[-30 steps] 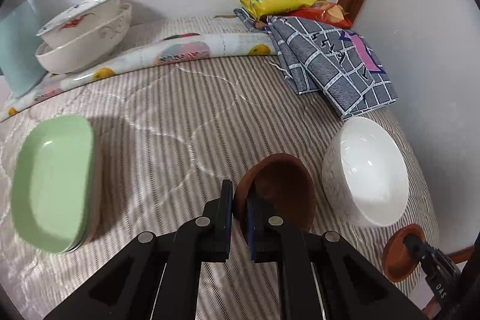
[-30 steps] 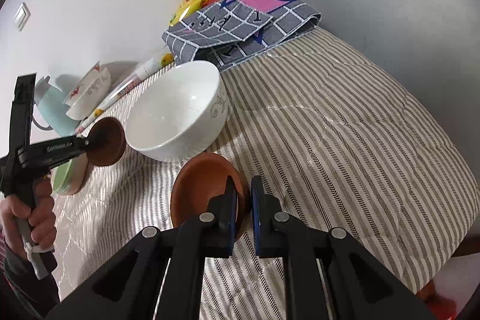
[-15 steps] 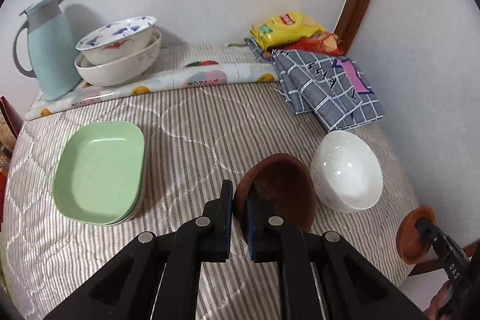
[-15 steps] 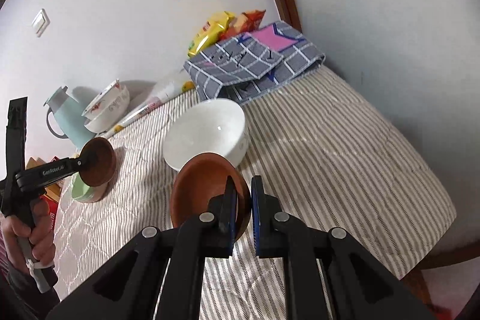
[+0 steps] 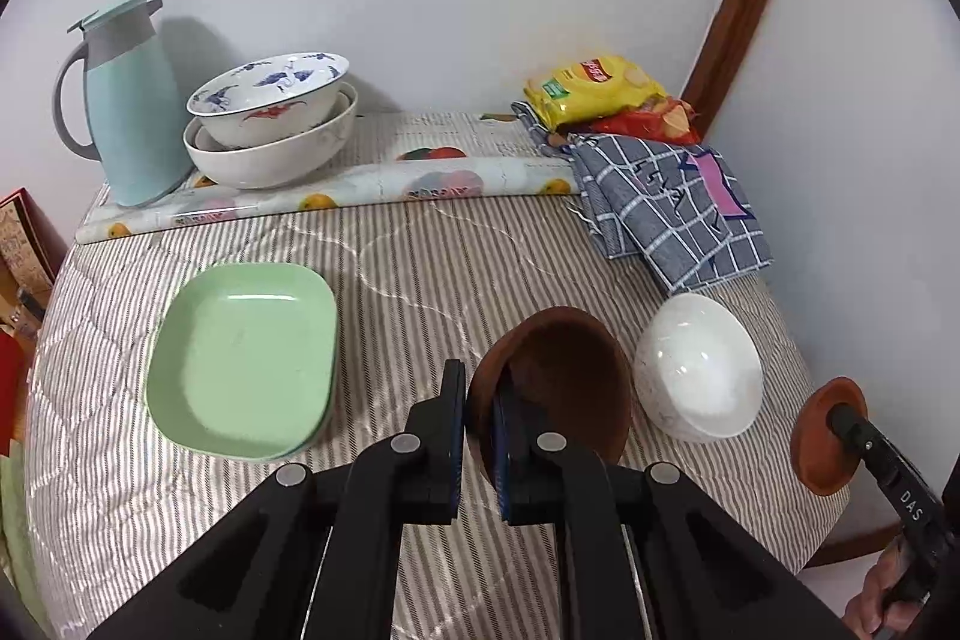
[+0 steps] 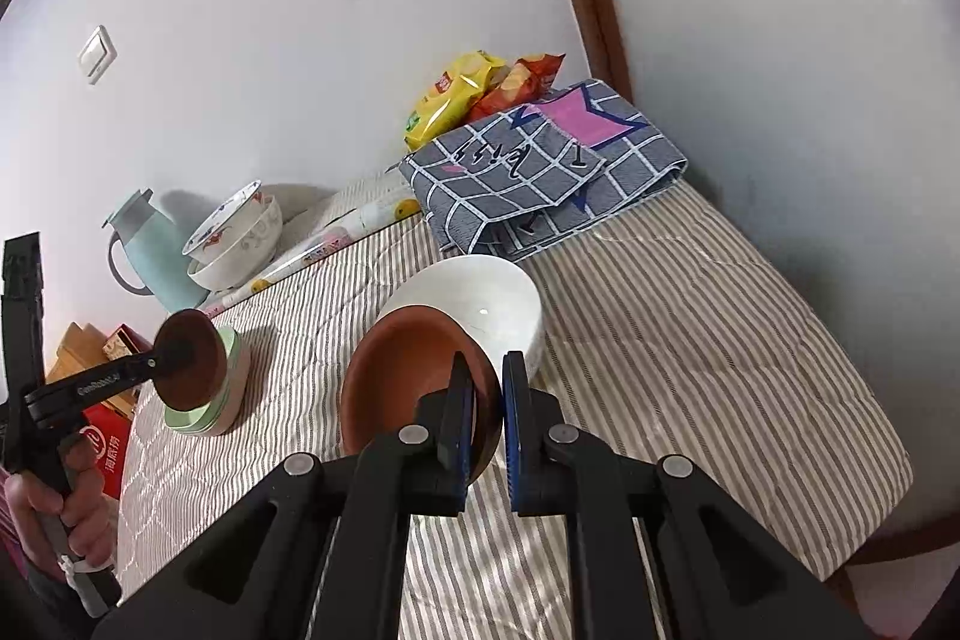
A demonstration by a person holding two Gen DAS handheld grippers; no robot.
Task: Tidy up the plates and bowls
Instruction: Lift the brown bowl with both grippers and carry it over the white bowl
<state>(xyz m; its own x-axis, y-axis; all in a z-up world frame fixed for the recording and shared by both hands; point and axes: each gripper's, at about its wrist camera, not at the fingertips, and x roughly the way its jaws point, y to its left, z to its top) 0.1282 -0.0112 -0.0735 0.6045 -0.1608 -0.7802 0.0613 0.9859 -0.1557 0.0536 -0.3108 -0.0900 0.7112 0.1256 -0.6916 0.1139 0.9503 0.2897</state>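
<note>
- Left gripper (image 5: 477,415) clamps a brown bowl (image 5: 558,382), centre frame.
- Right gripper (image 6: 483,415) clamps a brown dish (image 6: 414,376).
- Step: carrying; next, likely nesting them together.

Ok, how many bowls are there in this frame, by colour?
Brown bowls: 2, one in the left gripper, one in the right gripper
White bowl: 1
Blue-patterned bowl: 1
Cream bowl under it: 1
Total: 5
</note>
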